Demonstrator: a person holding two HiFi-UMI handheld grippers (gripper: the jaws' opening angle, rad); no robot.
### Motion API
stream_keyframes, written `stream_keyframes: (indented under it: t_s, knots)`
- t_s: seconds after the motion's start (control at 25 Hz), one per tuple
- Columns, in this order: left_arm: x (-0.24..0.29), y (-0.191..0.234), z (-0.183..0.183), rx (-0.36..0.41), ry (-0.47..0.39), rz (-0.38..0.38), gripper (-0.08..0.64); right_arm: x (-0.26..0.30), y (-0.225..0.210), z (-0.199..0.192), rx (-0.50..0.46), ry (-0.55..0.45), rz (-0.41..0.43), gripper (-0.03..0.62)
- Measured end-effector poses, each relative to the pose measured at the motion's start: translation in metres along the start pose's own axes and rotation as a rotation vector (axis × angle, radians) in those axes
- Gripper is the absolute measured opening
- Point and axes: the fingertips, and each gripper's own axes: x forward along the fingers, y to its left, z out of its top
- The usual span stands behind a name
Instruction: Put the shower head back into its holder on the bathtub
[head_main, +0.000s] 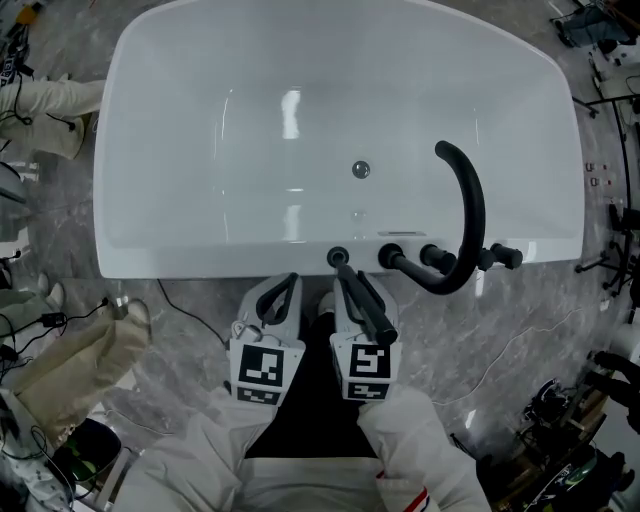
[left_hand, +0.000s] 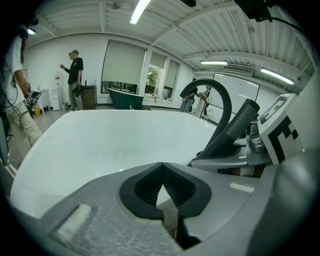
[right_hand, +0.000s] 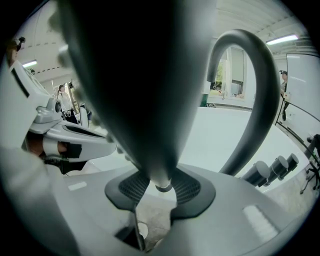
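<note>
The black shower head (head_main: 375, 318) is gripped by the right hand-held gripper (head_main: 356, 288), whose jaws press on its handle. Its far end is just beside the round holder (head_main: 338, 256) on the near rim of the bathtub (head_main: 150, 262). The step looks like lining it up. Next, that end needs to slide gently into the hole. The left hand-held gripper (head_main: 283, 297) is closed on nothing.

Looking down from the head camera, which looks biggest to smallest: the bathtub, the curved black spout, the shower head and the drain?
1. bathtub, by far the largest
2. curved black spout
3. shower head; it is nearer the camera and partly hidden, so its place against the spout is unsure
4. drain, smallest
</note>
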Motion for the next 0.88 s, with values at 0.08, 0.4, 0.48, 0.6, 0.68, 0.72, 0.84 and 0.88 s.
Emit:
stream_keyframes:
  t_s: [0.08,0.4,0.48,0.6,0.68,0.72,0.84,0.88]
  knots:
    - [0.001,-0.002,-0.001,-0.002,0.003,-0.003,0.000,0.002,0.001,-0.001,-0.001,0.004,0.002,0.137]
    - [0.006,0.002,-0.005,-0.018,0.010,-0.005,0.000,0.012,0.001,-0.005,-0.012,0.028,0.003,0.137]
    - [0.007,0.003,-0.005,-0.021,0.011,-0.005,0.001,0.015,0.000,-0.006,-0.014,0.036,0.001,0.137]
    - [0.009,0.005,-0.006,-0.025,0.013,-0.006,0.000,0.020,-0.001,-0.010,-0.015,0.048,0.000,0.137]
    - [0.011,0.008,-0.008,-0.030,0.015,-0.006,0.000,0.023,0.000,-0.011,-0.019,0.055,-0.001,0.137]
    - [0.011,0.009,-0.009,-0.032,0.017,-0.006,0.000,0.024,0.001,-0.011,-0.022,0.058,-0.001,0.138]
    - [0.013,0.011,-0.011,-0.035,0.022,-0.010,0.000,0.027,0.001,-0.013,-0.031,0.069,-0.002,0.137]
    - [0.014,0.012,-0.011,-0.036,0.023,-0.012,0.000,0.028,0.001,-0.014,-0.030,0.073,-0.003,0.137]
